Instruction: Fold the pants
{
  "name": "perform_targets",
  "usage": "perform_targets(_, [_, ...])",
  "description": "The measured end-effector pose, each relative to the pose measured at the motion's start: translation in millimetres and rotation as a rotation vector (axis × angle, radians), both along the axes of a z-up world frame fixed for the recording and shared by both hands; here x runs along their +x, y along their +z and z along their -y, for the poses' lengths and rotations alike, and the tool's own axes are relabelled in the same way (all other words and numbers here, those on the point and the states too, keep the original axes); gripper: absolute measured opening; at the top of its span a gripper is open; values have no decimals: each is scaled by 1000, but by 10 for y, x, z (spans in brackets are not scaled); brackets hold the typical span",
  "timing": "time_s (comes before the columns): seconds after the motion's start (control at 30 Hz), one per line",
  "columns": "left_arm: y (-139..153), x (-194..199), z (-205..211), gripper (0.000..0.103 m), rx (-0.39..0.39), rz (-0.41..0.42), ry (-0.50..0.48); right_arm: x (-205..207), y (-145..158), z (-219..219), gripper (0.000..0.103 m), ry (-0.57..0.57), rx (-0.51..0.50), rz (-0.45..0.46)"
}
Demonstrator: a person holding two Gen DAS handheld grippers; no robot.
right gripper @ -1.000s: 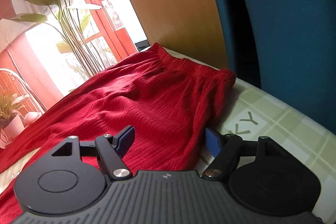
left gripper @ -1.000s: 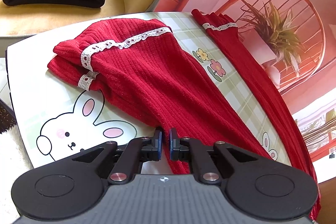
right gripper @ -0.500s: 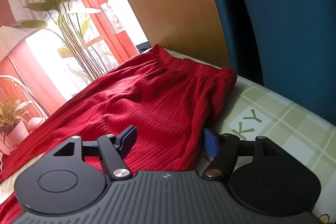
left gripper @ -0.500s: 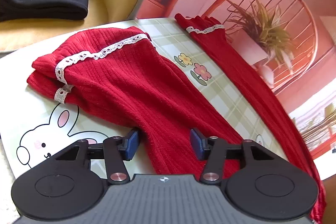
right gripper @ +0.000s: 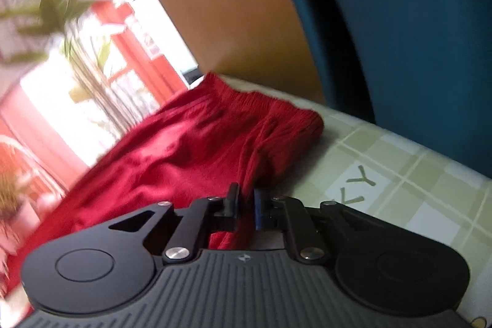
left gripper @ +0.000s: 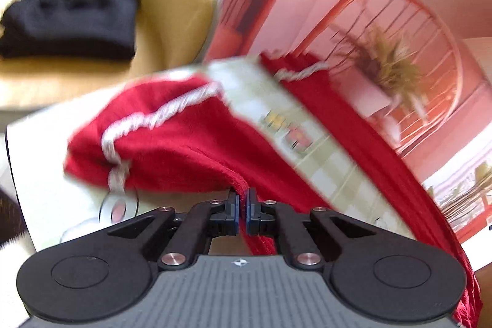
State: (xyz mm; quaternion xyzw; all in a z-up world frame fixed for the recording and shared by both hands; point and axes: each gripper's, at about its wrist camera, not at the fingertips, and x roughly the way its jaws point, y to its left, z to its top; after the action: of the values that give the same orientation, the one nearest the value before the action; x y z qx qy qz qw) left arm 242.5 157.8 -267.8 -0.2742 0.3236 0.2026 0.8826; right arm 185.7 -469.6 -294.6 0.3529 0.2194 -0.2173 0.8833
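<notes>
With our left tongs pinching the near edge of the red ribbed knit pants spread on the checked surface and our right tongs closing on the side near the waistband, we should lift both evenly.

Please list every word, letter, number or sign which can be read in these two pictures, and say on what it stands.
"KY": grey letters on the green-and-white checked tablecloth, in a pale square to the right of the red ribbed knit pants; the beginning of the word is hidden behind the right hand-held gripper.
Left wrist view: only drawings on the cloth, blurred; no text is readable.
</notes>
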Motion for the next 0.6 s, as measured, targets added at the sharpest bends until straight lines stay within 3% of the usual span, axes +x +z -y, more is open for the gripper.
perform_targets(0.13, [248, -12, 70, 5, 26, 56, 10, -57, 183, -22, 7, 8, -34, 40])
perform_targets(0.43, [735, -186, 106, 5, -8, 171, 44, -294, 617, -10, 4, -39, -70, 143])
perform_targets(0.6, [852, -282, 137, 5, -4, 205, 24, -339, 667, 21, 4, -21, -48, 135])
